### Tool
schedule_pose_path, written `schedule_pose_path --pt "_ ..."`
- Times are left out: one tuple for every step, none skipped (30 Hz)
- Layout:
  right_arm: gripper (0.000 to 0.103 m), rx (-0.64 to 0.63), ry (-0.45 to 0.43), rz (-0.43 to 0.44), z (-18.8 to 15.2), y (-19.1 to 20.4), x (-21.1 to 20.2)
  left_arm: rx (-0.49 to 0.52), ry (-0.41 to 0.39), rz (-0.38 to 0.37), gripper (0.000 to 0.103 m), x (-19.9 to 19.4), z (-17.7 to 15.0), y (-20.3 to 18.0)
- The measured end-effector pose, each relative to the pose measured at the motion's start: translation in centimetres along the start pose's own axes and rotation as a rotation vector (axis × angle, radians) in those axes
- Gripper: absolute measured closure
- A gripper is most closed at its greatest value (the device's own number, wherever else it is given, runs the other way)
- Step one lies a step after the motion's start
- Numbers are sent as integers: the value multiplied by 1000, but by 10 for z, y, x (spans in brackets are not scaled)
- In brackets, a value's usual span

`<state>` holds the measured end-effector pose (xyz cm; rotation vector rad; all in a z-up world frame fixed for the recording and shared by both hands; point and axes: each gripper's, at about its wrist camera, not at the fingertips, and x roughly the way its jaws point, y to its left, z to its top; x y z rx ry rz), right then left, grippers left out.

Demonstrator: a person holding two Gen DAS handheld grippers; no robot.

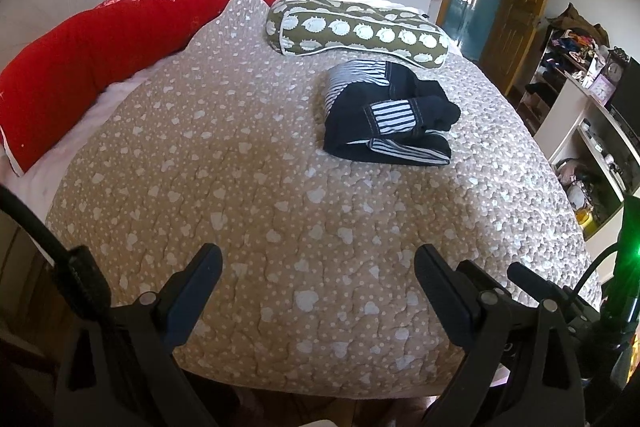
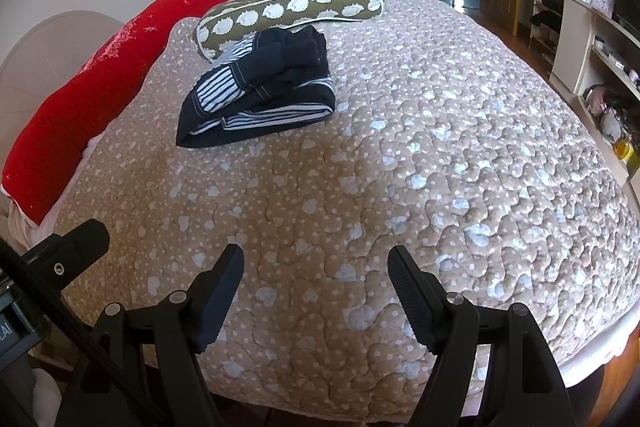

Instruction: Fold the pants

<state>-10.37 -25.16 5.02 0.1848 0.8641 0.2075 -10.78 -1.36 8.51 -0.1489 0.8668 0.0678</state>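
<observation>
Bed with tan quilt fills both views. Red blanket along far edge, green patterned pillow just beside folded pants mid-bed. Left gripper and right gripper near bed edge, jaws wide, empty, well apart from pants.

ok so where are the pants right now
The pants lie bundled on the quilt, far side of the bed, just in front of the olive bolster pillow; neither gripper touches them.

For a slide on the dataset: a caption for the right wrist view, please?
Open right gripper over the quilt, with folded pants lying beside a patterned pillow.
</observation>
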Motion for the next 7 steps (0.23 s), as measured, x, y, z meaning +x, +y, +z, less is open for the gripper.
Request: schedule_pose_path --pt "24 0 0 0 0 0 1 0 2 0 7 1 0 1" --pt "24 -2 2 0 0 0 3 0 4 -3 7 3 1 1" --pt "24 -3 3 0 0 1 5 2 6 -5 7 5 1 2" --pt "24 -6 6 -2 1 1 8 7 13 0 7 8 2 3" --pt "24 -8 10 -2 2 2 11 8 18 5 7 11 2 3" --pt "24 -10 12 -1 3 2 13 8 24 9 7 13 2 4" --pt "24 -11 14 1 4 2 16 6 30 13 7 17 2 5"
